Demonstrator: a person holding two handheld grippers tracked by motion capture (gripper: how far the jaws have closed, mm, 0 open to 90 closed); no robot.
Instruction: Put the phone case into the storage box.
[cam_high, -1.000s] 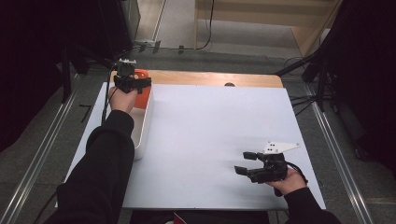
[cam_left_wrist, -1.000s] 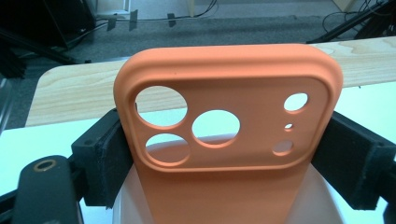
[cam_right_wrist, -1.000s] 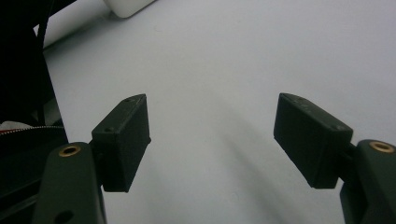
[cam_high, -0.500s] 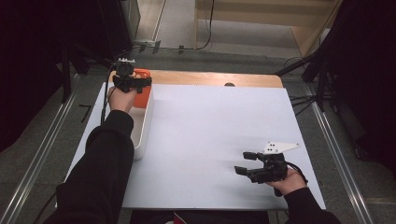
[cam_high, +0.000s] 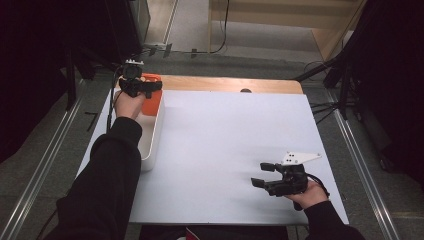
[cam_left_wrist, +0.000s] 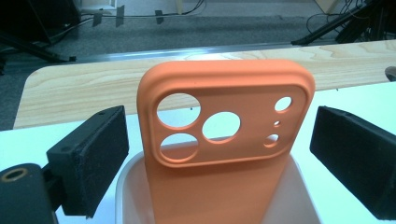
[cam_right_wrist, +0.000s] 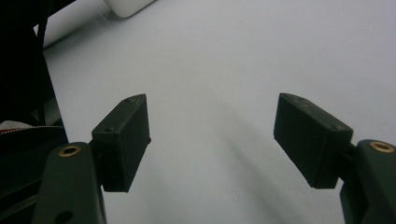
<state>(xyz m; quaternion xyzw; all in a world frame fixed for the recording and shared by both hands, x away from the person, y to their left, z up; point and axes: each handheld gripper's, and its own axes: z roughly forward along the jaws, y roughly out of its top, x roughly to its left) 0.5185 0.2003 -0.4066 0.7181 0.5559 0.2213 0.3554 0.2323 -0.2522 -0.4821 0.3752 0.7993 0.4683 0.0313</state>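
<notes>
You get even overhead light on the white table, which reads bright while the floor and both sides of the high view fall into near black. That view is soft and grainy. In the left gripper view the orange case is sharp; the near jaws blur slightly. The right gripper view is dim, bluish, with faint shadows.

1. The white sheet-covered table bears the white oblong plastic bin along its left edge.
2. The orange silicone phone case stands upright in the bin's far end, leaning on its wall.
3. The left gripper hangs over that end, its jaws on either side of the case, apart from it.
4. The right gripper sits near the table's front right corner, well apart from the bin.
</notes>
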